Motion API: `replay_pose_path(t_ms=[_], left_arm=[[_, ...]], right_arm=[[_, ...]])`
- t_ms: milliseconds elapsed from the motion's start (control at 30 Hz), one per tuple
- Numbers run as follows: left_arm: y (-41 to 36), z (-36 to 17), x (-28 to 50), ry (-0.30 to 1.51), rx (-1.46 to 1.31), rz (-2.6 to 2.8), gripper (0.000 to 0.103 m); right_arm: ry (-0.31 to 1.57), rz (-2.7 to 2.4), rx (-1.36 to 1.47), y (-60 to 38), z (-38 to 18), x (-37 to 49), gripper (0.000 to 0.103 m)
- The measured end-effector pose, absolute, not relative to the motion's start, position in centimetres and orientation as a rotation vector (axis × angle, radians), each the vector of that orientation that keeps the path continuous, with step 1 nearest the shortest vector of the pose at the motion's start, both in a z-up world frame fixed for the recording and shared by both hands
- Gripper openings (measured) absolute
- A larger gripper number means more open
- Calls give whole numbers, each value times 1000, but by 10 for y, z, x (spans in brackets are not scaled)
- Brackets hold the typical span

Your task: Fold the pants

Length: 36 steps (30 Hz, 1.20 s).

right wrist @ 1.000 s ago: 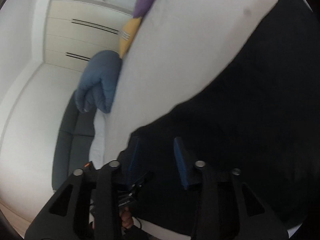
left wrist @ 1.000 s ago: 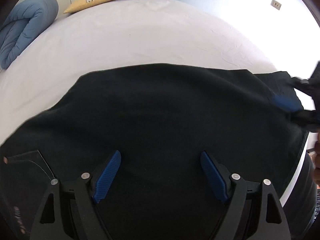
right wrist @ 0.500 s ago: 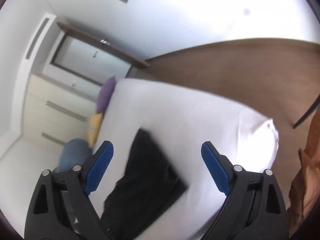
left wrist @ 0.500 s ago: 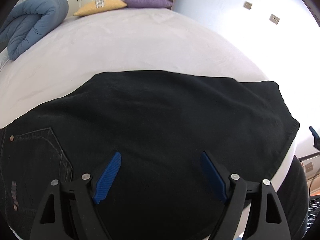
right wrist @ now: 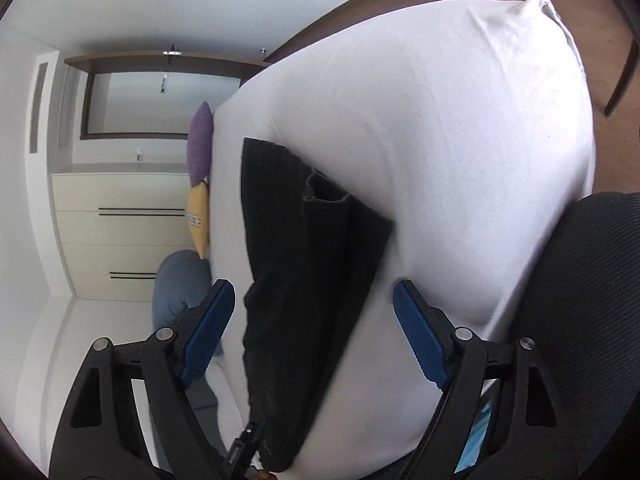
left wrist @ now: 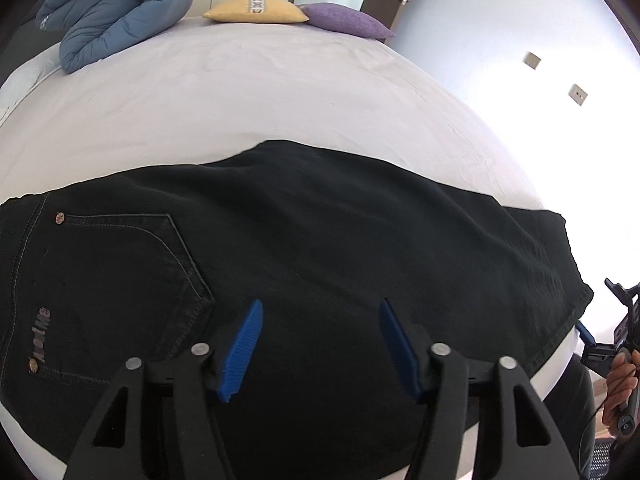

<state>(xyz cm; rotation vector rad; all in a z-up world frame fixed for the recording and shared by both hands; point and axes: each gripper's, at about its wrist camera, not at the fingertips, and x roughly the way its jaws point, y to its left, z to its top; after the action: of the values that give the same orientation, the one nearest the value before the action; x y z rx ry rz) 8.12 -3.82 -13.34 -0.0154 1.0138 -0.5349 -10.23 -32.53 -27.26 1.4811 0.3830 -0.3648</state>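
Okay, black pants (left wrist: 320, 264) are lying flat across the near edge of the bed (left wrist: 248, 92), legs stacked one on the other, waistband off to the left in my left wrist view. Back pocket (left wrist: 120, 276) with its rivet and small logo patch is facing up.

I'm hovering the left gripper (left wrist: 320, 344) over the thigh area. Jaws are closing right now, but the blue pads (left wrist: 242, 348) aren't pinching any cloth; fabric is just lying under the gap.

I'm holding the right gripper (right wrist: 310, 328) off the hem end, rolled well over, so the bed is showing tilted in that view. Its jaws are closing too, spread wide, nothing pressed between them; the hem cuffs (right wrist: 320, 194) are sitting ahead of the fingers, one cuff gaping slightly. From the left wrist view that right gripper (left wrist: 586, 332) is showing past the hem corner, clear of the cloth, a hand (left wrist: 620, 388) on its grip.

Far end of the bed: rolled blue duvet (left wrist: 116, 12), yellow cushion (left wrist: 256, 10), purple cushion (left wrist: 344, 20). Dark mesh chair (right wrist: 584, 320) is sitting at the right edge of the right wrist view.
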Motion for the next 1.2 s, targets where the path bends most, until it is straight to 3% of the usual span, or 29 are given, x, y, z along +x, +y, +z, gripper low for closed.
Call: replay_pose_path(t_ms=[233, 300, 367, 467, 533, 733, 900, 1067, 1200], left_arm=[[-53, -159, 92, 1079, 18, -526, 61], [-56, -161, 92, 1076, 21, -526, 61], [-56, -163, 92, 1074, 15, -531, 61], [-52, -164, 91, 1068, -2, -531, 58], [-40, -165, 92, 1063, -20, -524, 48], [-18, -172, 98, 1074, -114, -510, 16], [-7, -174, 100, 1071, -167, -519, 13], [3, -177, 104, 1067, -217, -534, 9], [8, -173, 110, 1089, -257, -533, 8]], right_arm=[[252, -320, 1575, -335, -293, -104, 67], [204, -311, 1584, -336, -297, -101, 57], [227, -305, 1564, -340, -303, -91, 24], [220, -297, 1585, -346, -308, -94, 11], [234, -315, 1567, -346, -309, -88, 6], [284, -394, 1472, -351, -284, -51, 5], [392, -468, 1219, -342, -221, -3, 4], [598, -411, 578, -252, -143, 92, 4], [860, -238, 48, -124, -167, 177, 4]])
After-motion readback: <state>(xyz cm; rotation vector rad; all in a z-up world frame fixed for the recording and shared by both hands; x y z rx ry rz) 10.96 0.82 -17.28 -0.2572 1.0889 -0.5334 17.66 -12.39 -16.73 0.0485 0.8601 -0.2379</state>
